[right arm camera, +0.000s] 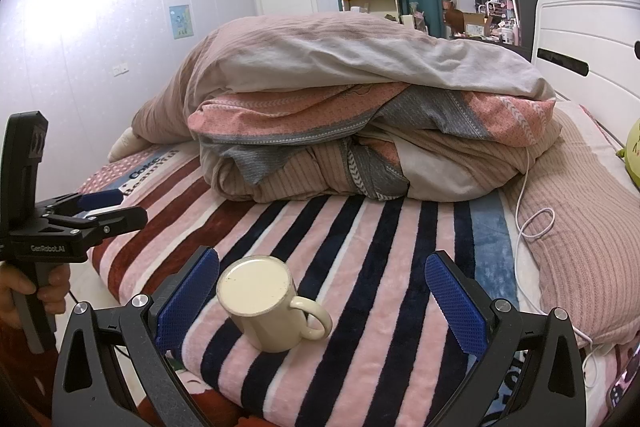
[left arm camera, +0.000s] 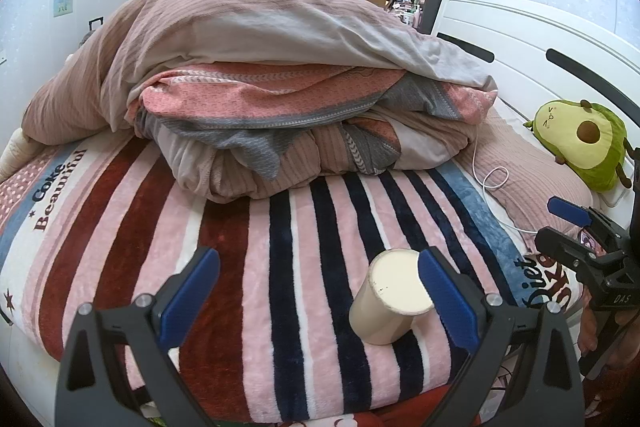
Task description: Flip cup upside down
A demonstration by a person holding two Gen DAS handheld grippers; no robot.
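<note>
A cream mug point(left arm camera: 386, 301) stands on the striped blanket point(left arm camera: 280, 267) near the bed's front edge. Its flat top face looks closed, like a base, so it seems mouth-down. In the right wrist view the mug point(right arm camera: 264, 303) shows its handle pointing right. My left gripper point(left arm camera: 320, 291) is open and empty; its right finger point(left arm camera: 448, 299) is close beside the mug. My right gripper point(right arm camera: 322, 301) is open and empty, with the mug just inside its left finger point(right arm camera: 188, 295). Each gripper also shows in the other view: the right one point(left arm camera: 584, 239) and the left one point(right arm camera: 100, 211).
A big heap of folded quilts point(left arm camera: 280, 87) fills the middle of the bed. A pink pillow point(right arm camera: 580, 239) with a white cable point(right arm camera: 528, 219) lies at the right, below a white headboard point(left arm camera: 520, 39). An avocado plush point(left arm camera: 584, 143) sits by it.
</note>
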